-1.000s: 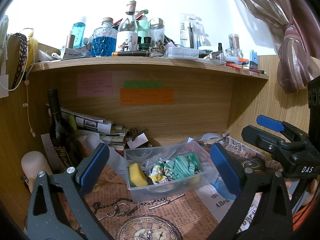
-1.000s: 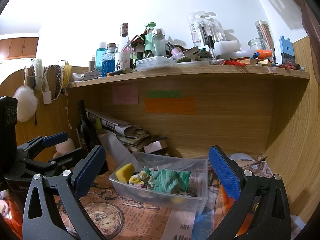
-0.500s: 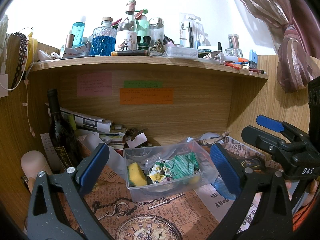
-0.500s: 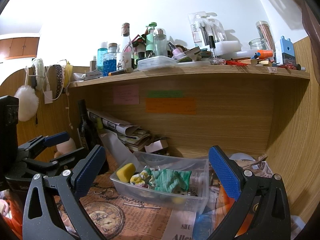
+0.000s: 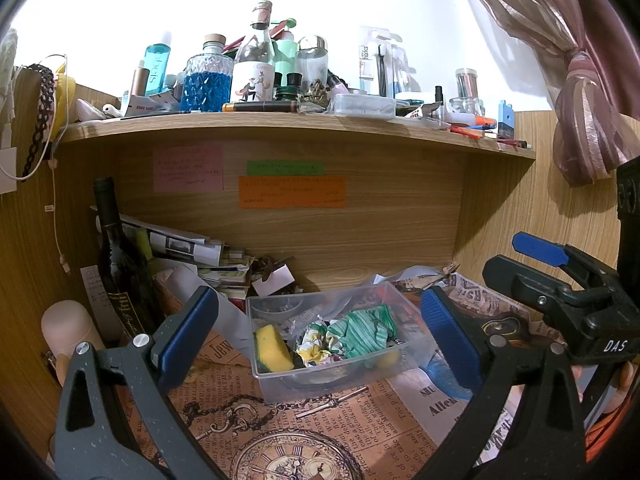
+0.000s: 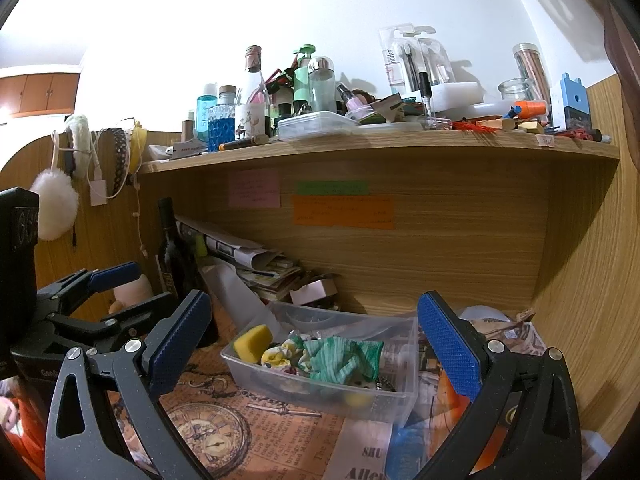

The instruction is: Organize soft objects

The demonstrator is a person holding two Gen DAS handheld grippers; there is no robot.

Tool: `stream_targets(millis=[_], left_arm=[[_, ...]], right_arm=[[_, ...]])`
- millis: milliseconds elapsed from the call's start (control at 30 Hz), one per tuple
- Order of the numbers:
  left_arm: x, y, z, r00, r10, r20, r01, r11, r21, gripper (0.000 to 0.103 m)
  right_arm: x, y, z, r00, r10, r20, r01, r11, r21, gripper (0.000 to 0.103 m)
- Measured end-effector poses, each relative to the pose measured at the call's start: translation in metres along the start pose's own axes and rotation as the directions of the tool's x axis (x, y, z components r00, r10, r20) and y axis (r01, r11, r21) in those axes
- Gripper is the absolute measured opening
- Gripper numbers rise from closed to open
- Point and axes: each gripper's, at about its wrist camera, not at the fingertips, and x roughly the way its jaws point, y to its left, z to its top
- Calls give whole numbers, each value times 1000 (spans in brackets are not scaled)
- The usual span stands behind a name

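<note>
Nearest the lens: left gripper point(image 5: 316, 332) spread wide, nothing between the blue pads, held short of the bin. Same for the right gripper point(image 6: 312, 344): fingers well apart, empty, also hanging back from the bin.

Underneath, a printed paper sheet point(image 5: 304, 432) with a clock face and keys, covering the desk.

Just beyond the fingertips, a clear plastic bin point(image 5: 416, 344) on that paper, holding the soft things. At its left end a yellow sponge point(image 5: 272, 346), leaning against the wall. Beside it a small white-and-yellow crumpled cloth point(image 5: 314, 340), touching a green striped cloth point(image 5: 364, 330) bunched in the middle. Something pale and rounded lower down under the cloths, possibly another soft piece, too hidden to name.

Judged as handling: all light and yielding. Sponge likely springy, best pinched across its broad faces near the top edge showing above the rim. Green cloth limp, likely to trail and drag its neighbour; best taken at a raised fold in the bunch, clear of the thin bin wall, which would probably slide if nudged.

Farther back, a dark wine bottle point(image 5: 116, 264) upright at the left, stacked papers point(image 5: 188, 248) beside it, coloured notes point(image 5: 292, 192) on the back panel, and a crowded shelf point(image 5: 280, 120) of bottles above.
</note>
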Motion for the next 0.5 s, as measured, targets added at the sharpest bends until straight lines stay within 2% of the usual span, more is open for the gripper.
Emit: stream_targets(millis=[500], left_arm=[[1,0,-1,1000,-14,-11,14,1000,-6,103]], right_arm=[[0,-1,-1,1000,1,-1,-1,1000,1,103]])
